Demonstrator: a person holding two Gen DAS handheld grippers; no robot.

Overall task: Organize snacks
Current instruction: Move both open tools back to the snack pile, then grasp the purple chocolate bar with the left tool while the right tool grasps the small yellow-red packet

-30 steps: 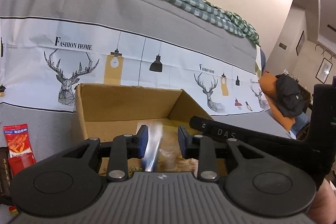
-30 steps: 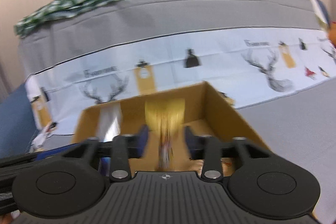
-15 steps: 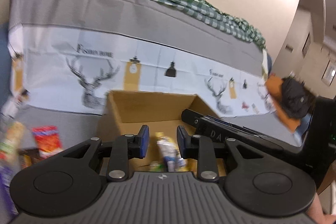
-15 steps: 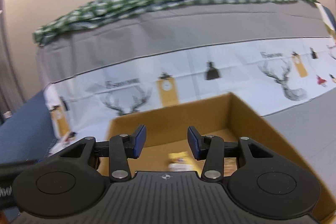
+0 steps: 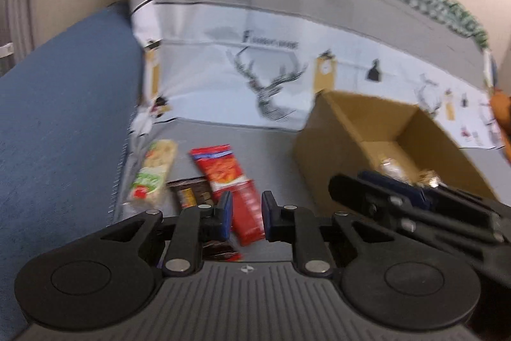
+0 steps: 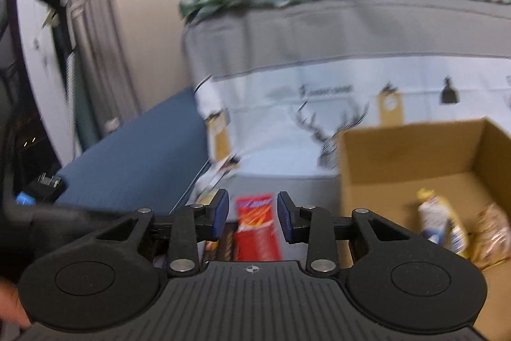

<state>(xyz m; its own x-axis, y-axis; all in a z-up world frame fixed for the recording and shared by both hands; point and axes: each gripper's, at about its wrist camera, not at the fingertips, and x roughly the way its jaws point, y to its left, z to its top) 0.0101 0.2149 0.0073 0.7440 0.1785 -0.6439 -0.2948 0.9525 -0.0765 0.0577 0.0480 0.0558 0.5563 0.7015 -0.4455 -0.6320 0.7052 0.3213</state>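
Snacks partly sorted: cardboard box (image 6: 412, 155) at 3 o'clock already holds few packets (image 6: 442, 229). Left on grey cloth at 9 o'clock of box: red packet (image 5: 230, 174), green-white packet (image 5: 153, 171), dark packet (image 5: 191, 192). Left gripper (image 5: 244, 214) empty, jaws narrow and closing, aimed over red packet. Right gripper (image 6: 252, 216) empty too, jaws closing, nothing pinched. Judgement: roughly midway, three pickups remain.
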